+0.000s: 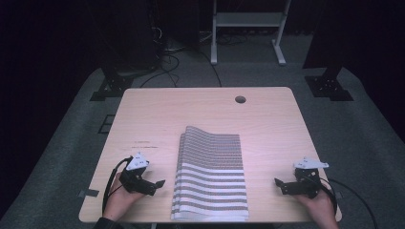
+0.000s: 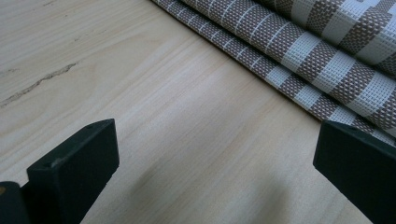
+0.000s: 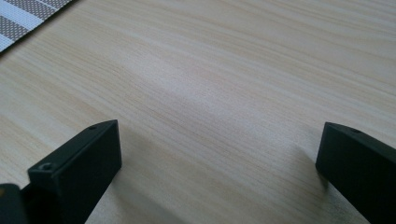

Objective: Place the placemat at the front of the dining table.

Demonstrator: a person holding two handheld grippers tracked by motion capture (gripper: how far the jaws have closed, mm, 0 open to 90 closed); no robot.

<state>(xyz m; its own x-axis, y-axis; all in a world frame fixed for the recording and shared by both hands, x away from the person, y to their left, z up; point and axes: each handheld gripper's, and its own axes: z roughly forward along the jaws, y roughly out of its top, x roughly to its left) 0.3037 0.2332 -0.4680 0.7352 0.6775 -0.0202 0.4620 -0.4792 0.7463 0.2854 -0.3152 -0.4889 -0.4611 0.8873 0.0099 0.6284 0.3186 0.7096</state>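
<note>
— Why are both hands parked like that?

— Looks like a ready stance. The left gripper [image 1: 152, 183] and right gripper [image 1: 285, 185] rest low on the table [image 1: 157, 109], jaws spread wide, holding nothing, tips turned inward toward the folded striped mat [image 1: 210, 174] lying between them, nearer the left one.

— Any label on it?

— None I can read; faint marks on the wood beyond the left gripper are too small.

Handheld grippers: black bodies, grey top plates, black cables.

The left gripper [image 1: 159, 183] and right gripper [image 1: 278, 182] each carry a grey three-cornered plate with small dark holes. A black cable loops from each. The jaws are matt black blocks with a small screw recess near each tip. A dark cuff shows at the left hand [image 1: 119, 199].
</note>
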